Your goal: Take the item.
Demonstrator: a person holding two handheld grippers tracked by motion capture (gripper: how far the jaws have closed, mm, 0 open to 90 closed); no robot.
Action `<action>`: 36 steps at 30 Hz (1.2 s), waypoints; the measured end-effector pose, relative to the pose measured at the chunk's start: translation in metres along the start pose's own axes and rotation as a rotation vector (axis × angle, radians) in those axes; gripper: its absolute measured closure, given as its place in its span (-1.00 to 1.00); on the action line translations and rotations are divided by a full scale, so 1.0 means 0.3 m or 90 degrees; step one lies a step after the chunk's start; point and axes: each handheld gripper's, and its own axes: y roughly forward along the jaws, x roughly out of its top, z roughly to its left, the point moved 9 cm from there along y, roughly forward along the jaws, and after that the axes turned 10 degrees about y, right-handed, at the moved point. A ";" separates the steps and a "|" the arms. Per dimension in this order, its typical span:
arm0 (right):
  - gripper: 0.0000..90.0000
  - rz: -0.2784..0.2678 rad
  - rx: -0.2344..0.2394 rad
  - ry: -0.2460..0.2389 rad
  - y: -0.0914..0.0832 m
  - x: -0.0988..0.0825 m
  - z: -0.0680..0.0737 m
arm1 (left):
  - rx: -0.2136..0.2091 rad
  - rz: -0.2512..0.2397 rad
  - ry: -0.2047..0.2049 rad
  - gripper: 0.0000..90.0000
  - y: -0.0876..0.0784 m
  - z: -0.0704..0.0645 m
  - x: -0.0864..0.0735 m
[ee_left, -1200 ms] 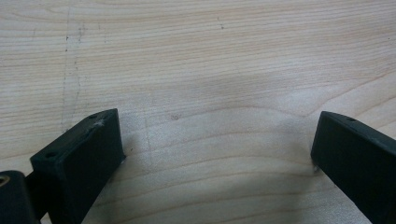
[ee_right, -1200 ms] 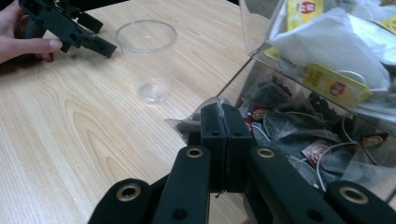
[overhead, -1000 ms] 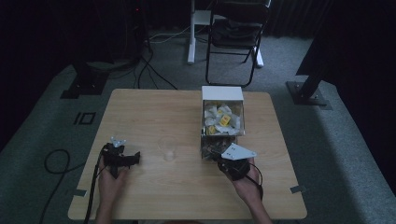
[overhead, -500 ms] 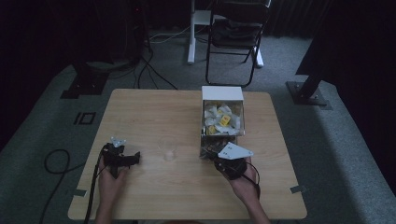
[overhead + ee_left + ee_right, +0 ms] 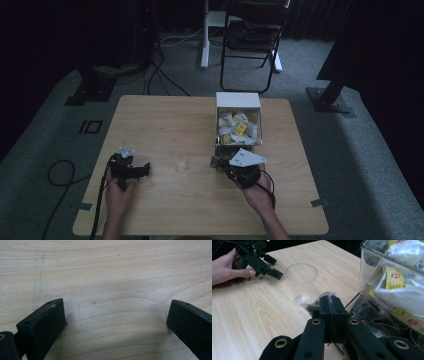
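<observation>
Wooden counter (image 5: 150, 125), lit from above, four items on it.

Item 1, box (image 5: 238, 100): clear-walled, at the far right of the counter, heaped with tea bags in white and yellow wrappers. Its open lower front faces you, which is likely why your right hand works there.

Item 2, tea bag (image 5: 312, 305): a dark sachet in clear film, pinched at its top by your right claw (image 5: 332, 302), jaws pressed together on it. It hangs just in front of the box mouth, just beside the cup. Judged: lifted out for dropping into the cup.

Item 3, cup (image 5: 301, 273): clear plastic, upright, mouth open, mid-counter between your hands and within reach of both.

Item 4, left claw (image 5: 142, 169): jaws spread, nothing between them, resting low over bare wood near the cup; probably parked to steady the cup when needed.

Change since the earlier frame: your right claw sits a touch nearer you and clear of the box front, the sachet with it. Left claw, cup and box lie as they did.
</observation>
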 end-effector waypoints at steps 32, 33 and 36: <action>1.00 -0.008 0.017 -0.003 0.038 0.058 0.054 | 0.000 0.000 0.000 -0.94 0.000 0.000 0.000; 1.00 -0.009 0.017 -0.006 0.040 0.060 0.054 | 0.000 0.000 0.000 -0.94 0.000 0.000 0.000; 1.00 -0.010 0.020 -0.004 0.045 0.066 0.061 | 0.000 0.000 0.000 -0.94 0.000 0.000 0.000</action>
